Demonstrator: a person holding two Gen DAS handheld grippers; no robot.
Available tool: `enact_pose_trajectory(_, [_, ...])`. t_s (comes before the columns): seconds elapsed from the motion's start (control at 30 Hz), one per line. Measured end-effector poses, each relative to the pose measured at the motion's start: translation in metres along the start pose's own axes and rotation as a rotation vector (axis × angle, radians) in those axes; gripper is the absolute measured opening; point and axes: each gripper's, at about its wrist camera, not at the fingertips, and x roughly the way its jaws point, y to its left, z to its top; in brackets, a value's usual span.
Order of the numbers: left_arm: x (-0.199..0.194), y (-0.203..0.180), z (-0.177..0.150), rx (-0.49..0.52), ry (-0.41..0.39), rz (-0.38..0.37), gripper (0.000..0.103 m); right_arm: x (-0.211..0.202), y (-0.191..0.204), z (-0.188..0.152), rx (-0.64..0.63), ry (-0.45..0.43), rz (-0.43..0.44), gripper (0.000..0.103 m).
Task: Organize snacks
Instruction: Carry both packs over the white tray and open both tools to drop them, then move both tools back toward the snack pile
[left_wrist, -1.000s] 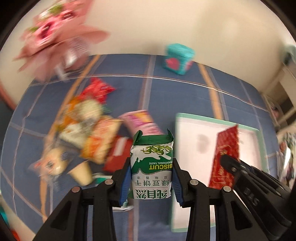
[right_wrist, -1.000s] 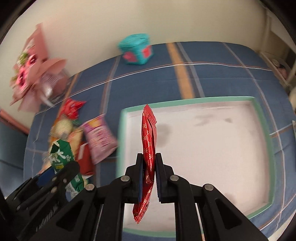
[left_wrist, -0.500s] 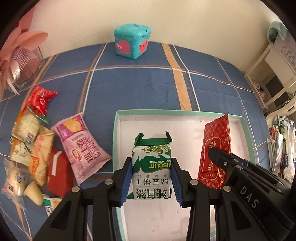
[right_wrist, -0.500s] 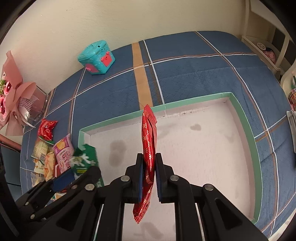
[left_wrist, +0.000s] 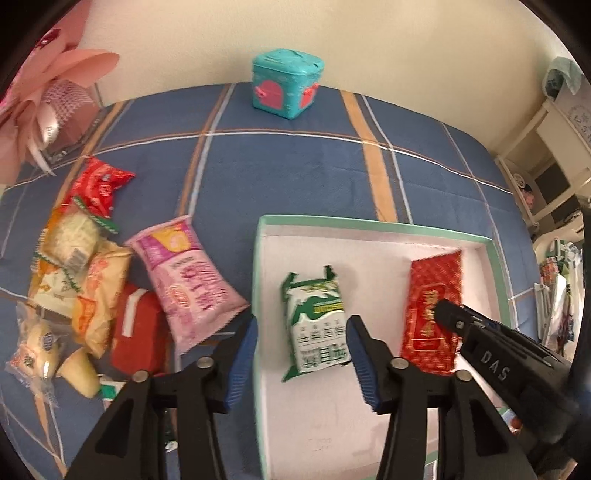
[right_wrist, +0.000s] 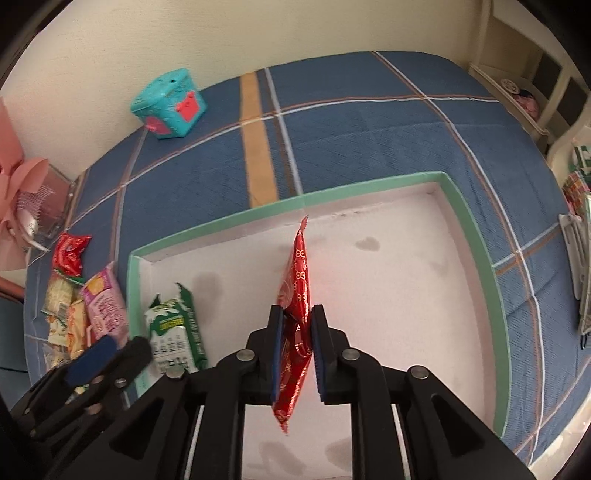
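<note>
While looking down the left tool (left_wrist: 301, 325), seeing both blue pads spread wide with nothing pinched. Got the green biscuit pack (left_wrist: 317, 325) lying flat on the white floor of the mint-rimmed tray (left_wrist: 369, 222), near its left wall, between the pads but clear of both. Over on the right tool (right_wrist: 297, 314), got the red packet (right_wrist: 297, 280) standing on edge between the pads, roughly mid-tray. Looks snug against one pad with a sliver of gap on the other side, so honestly can't tell whether pinched or let loose. Outside the tray on the blue checked cloth (left_wrist: 295, 173): pink pack (left_wrist: 188, 277) just beside the left wall, then a heap of more snacks (left_wrist: 81, 273) further left. Teal box (left_wrist: 286, 85) way back by the wall.
</note>
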Motion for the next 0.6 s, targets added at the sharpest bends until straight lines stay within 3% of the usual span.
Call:
enact_pose_trajectory(0.33, [-0.006, 0.021, -0.004, -0.033, -0.003, 0.116, 0.065, 0.0, -0.016, -0.001, 0.029, 0.028, -0.112, 0.021])
enact_pose_trajectory(0.5, [-0.005, 0.035, -0.005, -0.075, -0.002, 0.161, 0.077, -0.012, -0.006, -0.005, 0.006, 0.015, -0.088, 0.037])
enact_pose_trajectory(0.6, [-0.005, 0.045, -0.006, -0.098, 0.005, 0.2, 0.086, -0.017, 0.01, -0.01, -0.037, 0.004, -0.081, 0.055])
